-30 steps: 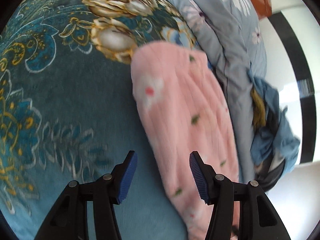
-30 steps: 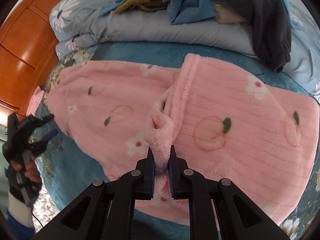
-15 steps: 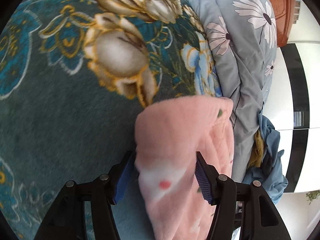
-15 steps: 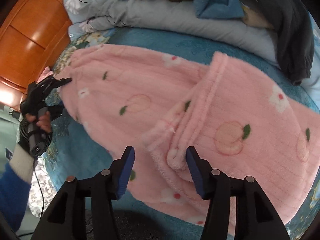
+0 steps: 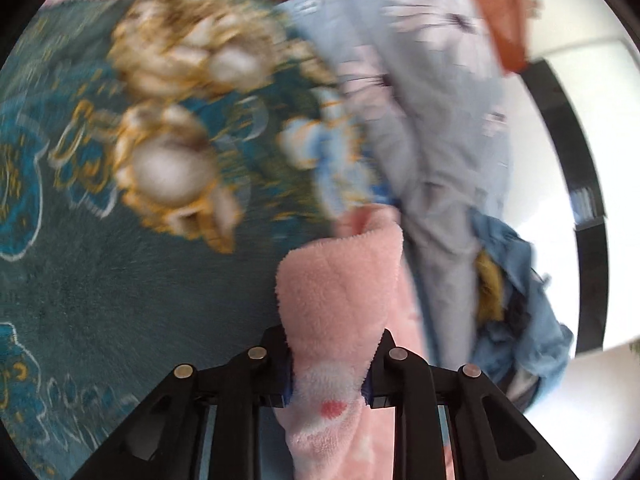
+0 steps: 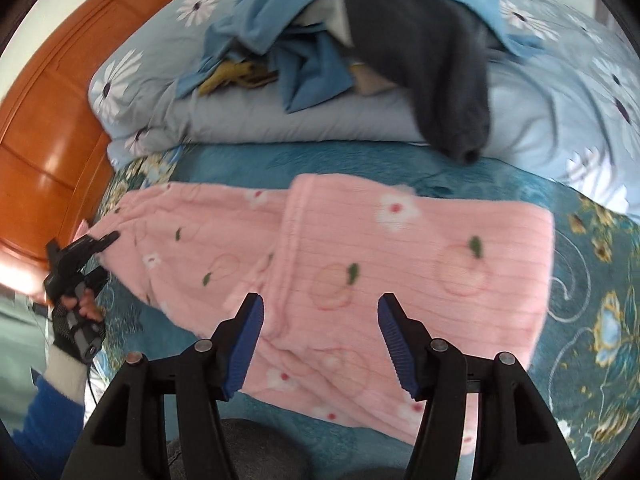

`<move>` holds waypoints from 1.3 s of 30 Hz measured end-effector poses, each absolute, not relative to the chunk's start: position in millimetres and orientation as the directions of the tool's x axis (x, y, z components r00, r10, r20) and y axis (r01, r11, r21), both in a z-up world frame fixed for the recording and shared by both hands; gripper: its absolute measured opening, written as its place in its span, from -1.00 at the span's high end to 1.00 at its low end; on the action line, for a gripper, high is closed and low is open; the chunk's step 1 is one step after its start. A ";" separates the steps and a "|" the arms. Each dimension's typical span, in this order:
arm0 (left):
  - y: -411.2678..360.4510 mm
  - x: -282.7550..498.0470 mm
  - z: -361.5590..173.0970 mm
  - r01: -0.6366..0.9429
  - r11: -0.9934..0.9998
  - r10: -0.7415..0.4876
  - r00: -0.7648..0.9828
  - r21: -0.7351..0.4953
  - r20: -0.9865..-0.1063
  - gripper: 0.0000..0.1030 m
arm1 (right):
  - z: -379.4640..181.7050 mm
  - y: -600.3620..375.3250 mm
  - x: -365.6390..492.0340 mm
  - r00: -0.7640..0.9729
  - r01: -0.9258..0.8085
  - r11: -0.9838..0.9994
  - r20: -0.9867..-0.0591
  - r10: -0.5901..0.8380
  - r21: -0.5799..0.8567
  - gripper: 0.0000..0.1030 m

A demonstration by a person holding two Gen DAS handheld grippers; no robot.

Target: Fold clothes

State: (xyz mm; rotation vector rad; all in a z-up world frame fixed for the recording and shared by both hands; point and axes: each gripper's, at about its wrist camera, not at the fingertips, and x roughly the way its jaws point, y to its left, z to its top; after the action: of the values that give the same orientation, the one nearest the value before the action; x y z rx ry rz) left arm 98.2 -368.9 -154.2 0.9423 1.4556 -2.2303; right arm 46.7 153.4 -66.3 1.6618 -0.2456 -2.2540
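A pink fleece garment [image 6: 360, 264] with flower and peach prints lies spread on the teal floral bedspread [image 6: 592, 288]. My left gripper [image 5: 326, 380] is shut on the garment's end [image 5: 340, 292], which bulges up between the jaws. In the right wrist view the left gripper [image 6: 86, 256] sits at the garment's far left end. My right gripper [image 6: 320, 340] is open and empty, hovering over the near middle of the garment.
A folded light-blue daisy quilt [image 6: 280, 120] lies along the far side of the bed, with a heap of blue, grey and yellow clothes [image 6: 360, 40] on it. An orange wooden headboard [image 6: 52, 120] stands at the left.
My right gripper let go of the garment's fold and opened wide; the garment now lies flatter. My left gripper closed on the garment's end.
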 end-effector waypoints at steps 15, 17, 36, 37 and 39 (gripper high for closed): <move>-141.8 41.5 10.6 -0.032 -0.836 0.399 -0.721 -0.548 -0.566 0.51 | -59.3 266.2 72.6 -0.403 -0.067 -0.898 -0.835 -0.375 0.436 -0.18; -101.8 40.3 6.8 -0.096 -0.843 0.442 -0.685 -0.530 -0.579 0.51 | -60.9 279.9 76.1 -0.416 -0.088 -0.893 -0.831 -0.370 0.441 -0.18; 78.6 79.3 -107.1 -0.314 -0.843 0.512 -0.224 -0.436 -0.829 0.26 | -89.4 312.4 81.4 -0.429 -0.135 -0.800 -0.762 -0.485 0.585 -0.19; 75.7 80.4 -103.7 -0.313 -0.830 0.534 -0.213 -0.461 -0.818 0.14 | -89.0 307.4 79.1 -0.423 -0.120 -0.804 -0.763 -0.489 0.582 -0.19; 69.9 82.7 -96.9 -0.310 -0.803 0.577 -0.190 -0.509 -0.795 -0.17 | -85.2 296.6 74.0 -0.417 -0.078 -0.810 -0.757 -0.503 0.581 -0.19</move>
State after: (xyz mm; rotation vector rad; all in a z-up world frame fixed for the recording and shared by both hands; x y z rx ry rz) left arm 82.7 69.9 -96.9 2.2079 0.4588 -2.9736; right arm 74.0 296.6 -85.2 1.5166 -0.8053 -2.3042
